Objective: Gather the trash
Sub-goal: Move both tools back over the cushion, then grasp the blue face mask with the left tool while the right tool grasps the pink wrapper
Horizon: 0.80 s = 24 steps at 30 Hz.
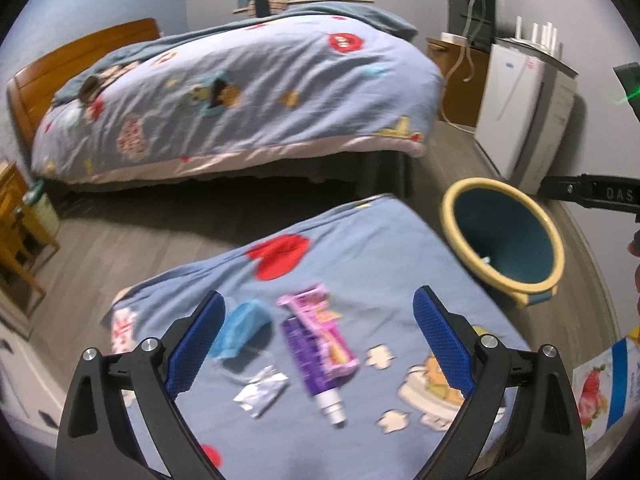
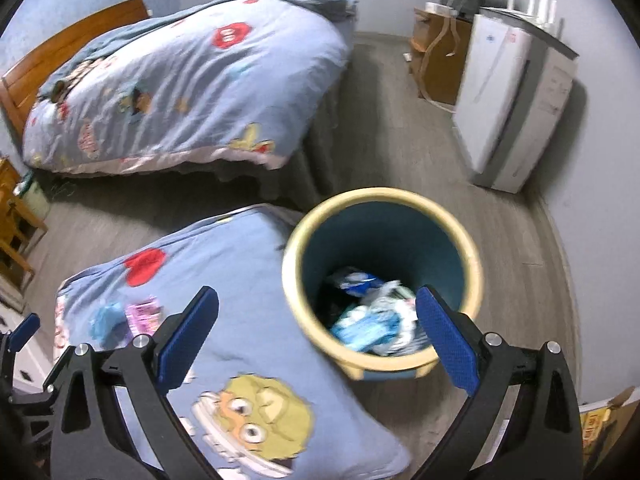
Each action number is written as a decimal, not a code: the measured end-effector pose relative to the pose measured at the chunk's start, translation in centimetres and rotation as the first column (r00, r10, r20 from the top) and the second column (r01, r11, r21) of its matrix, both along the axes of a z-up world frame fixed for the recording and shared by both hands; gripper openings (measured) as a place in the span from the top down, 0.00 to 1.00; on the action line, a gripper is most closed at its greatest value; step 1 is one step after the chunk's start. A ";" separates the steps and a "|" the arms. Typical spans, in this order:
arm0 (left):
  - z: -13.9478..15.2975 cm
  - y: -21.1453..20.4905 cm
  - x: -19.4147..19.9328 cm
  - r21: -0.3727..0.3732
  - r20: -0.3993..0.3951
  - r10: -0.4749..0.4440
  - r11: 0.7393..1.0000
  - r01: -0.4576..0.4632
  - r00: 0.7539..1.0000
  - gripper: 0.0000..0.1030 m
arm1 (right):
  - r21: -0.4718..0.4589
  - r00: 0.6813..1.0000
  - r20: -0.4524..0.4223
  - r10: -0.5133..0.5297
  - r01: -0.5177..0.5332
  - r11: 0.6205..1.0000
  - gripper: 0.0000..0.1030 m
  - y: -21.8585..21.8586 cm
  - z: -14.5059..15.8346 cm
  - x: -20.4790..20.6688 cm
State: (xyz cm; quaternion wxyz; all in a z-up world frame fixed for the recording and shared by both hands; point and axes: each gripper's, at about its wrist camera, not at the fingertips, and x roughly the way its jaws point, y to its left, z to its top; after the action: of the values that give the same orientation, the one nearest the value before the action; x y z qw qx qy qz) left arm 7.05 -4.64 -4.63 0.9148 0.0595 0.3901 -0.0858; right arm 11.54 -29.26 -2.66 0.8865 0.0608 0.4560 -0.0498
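On the near blue cartoon bedspread (image 1: 360, 248) lie a crumpled blue wrapper (image 1: 242, 326), a pink packet (image 1: 324, 330), a purple tube with a white cap (image 1: 314, 368) and a small silver foil (image 1: 262, 392). My left gripper (image 1: 318, 344) is open above them, holding nothing. My right gripper (image 2: 318, 340) is open and empty over the near rim of the blue bin with a yellow rim (image 2: 382, 280), which holds several crumpled wrappers (image 2: 376, 320). The bin also shows in the left wrist view (image 1: 502, 240), right of the bed. The blue wrapper (image 2: 106, 320) and pink packet (image 2: 142, 314) show in the right wrist view.
A second bed (image 1: 240, 96) with a matching quilt stands across a strip of grey wood floor (image 2: 400, 120). A white appliance (image 2: 516, 108) and brown cabinet (image 2: 438, 60) stand by the right wall. Wooden furniture (image 1: 16, 232) is at the left. A printed box (image 1: 600, 388) lies at the right.
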 end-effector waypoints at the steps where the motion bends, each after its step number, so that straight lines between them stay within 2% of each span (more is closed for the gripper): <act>1: 0.1 1.1 -0.1 -0.001 0.002 0.020 1.000 -0.020 1.000 0.09 | 0.005 1.000 0.000 0.014 -0.014 1.000 0.06 0.8 -0.1 0.1; 5: 0.2 4.4 -0.5 -0.008 0.008 0.078 0.997 -0.078 0.997 0.09 | 0.022 0.997 -0.002 0.078 -0.078 0.997 0.06 4.2 -0.8 0.4; 8: 0.1 7.0 -0.7 -0.008 0.005 0.120 0.993 -0.120 0.993 0.08 | 0.069 0.993 -0.020 0.113 -0.112 0.991 0.06 6.5 -2.1 0.7; 14: -1.1 11.4 -0.6 0.012 -0.009 0.182 0.983 -0.182 0.983 0.08 | 0.154 0.984 -0.082 0.159 -0.145 0.977 0.06 10.7 -5.8 2.1; 19: -3.0 14.0 0.5 0.021 -0.050 0.236 0.972 -0.235 0.970 0.08 | 0.162 0.972 -0.120 0.203 -0.182 0.970 0.06 13.6 -8.4 3.1; 24: -4.6 15.3 2.1 0.029 -0.084 0.262 0.965 -0.260 0.961 0.08 | 0.123 0.952 -0.163 0.258 -0.239 0.963 0.06 16.5 -11.0 4.1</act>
State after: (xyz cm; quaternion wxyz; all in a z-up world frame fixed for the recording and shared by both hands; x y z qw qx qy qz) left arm 9.15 10.65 -9.26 0.8997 0.0118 0.4349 0.0365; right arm 15.61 -12.79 -13.68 0.8372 0.0433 0.5393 0.0803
